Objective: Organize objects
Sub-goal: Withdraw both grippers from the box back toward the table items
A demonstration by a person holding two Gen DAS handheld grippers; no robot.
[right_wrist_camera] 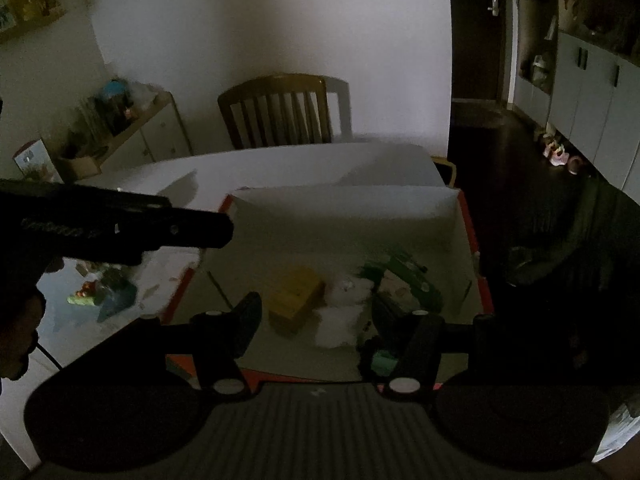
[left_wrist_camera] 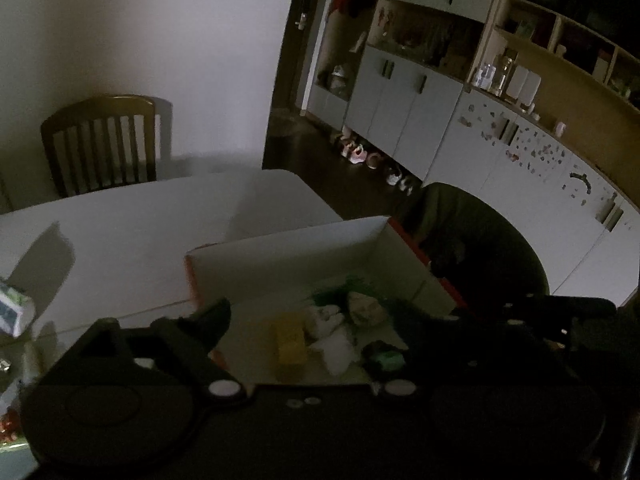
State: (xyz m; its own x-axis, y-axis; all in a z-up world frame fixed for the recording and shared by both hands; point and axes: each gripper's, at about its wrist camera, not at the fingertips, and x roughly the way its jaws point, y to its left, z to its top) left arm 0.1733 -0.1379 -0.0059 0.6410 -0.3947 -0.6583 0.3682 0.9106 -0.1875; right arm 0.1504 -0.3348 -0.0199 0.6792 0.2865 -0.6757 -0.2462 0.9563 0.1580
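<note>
An open white box with an orange rim (left_wrist_camera: 280, 248) (right_wrist_camera: 344, 204) stands on the white table. Inside lie a yellow block (left_wrist_camera: 291, 344) (right_wrist_camera: 296, 298), white crumpled items (left_wrist_camera: 332, 332) (right_wrist_camera: 344, 312), a green toy (right_wrist_camera: 412, 276) (left_wrist_camera: 348, 288) and a small mint-green piece (left_wrist_camera: 390, 360) (right_wrist_camera: 384, 360). My left gripper (left_wrist_camera: 316, 320) is open and empty above the box's near end. My right gripper (right_wrist_camera: 316, 316) is open and empty above the box, its fingers either side of the yellow block and white items. The left gripper's body (right_wrist_camera: 120, 228) shows at the left in the right wrist view.
A wooden chair (left_wrist_camera: 100, 140) (right_wrist_camera: 280, 108) stands behind the table. Small colourful toys (right_wrist_camera: 100, 292) lie on the table left of the box. A small carton (left_wrist_camera: 14, 312) stands at the left. A dark chair (left_wrist_camera: 480, 248) is right of the box. Cabinets (left_wrist_camera: 420, 100) line the right wall.
</note>
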